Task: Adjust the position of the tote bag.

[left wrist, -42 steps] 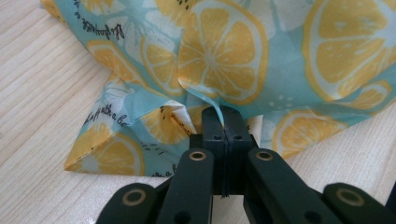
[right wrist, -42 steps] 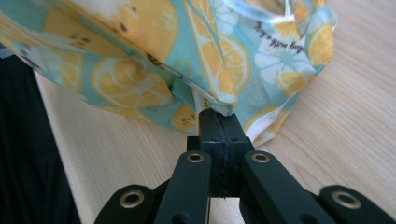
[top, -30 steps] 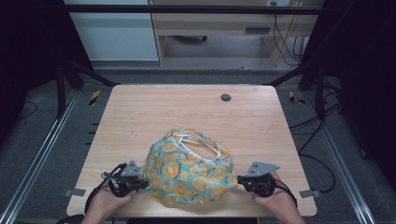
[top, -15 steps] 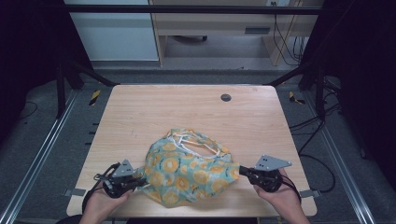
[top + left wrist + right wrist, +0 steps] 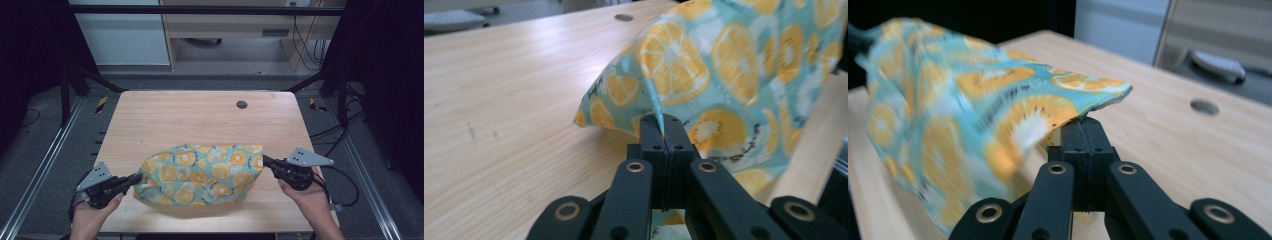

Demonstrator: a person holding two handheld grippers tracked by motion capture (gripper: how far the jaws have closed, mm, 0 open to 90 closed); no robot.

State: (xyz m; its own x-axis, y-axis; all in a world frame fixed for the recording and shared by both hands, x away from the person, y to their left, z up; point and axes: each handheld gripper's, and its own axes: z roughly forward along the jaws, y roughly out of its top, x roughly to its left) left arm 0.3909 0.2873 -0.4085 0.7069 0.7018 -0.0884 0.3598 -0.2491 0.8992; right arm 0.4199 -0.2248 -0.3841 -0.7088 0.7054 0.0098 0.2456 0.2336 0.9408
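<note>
A teal cloth printed with orange slices hangs stretched between my two grippers over the front half of the wooden table. My left gripper is shut on the cloth's left edge, and the fabric rises from between its closed jaws. My right gripper is shut on the cloth's right corner; there the cloth looks blurred and spreads away to the left of the gripper. The cloth's lower part sags toward the table.
A small round hole sits in the table near its far edge. Black frame rails and cables run along both sides of the table. A hand holds each gripper at the table's near edge.
Both grippers have moved apart, left going left and right going right. The bunched cloth has been pulled out into a wide, flatter shape, and its white straps no longer show.
</note>
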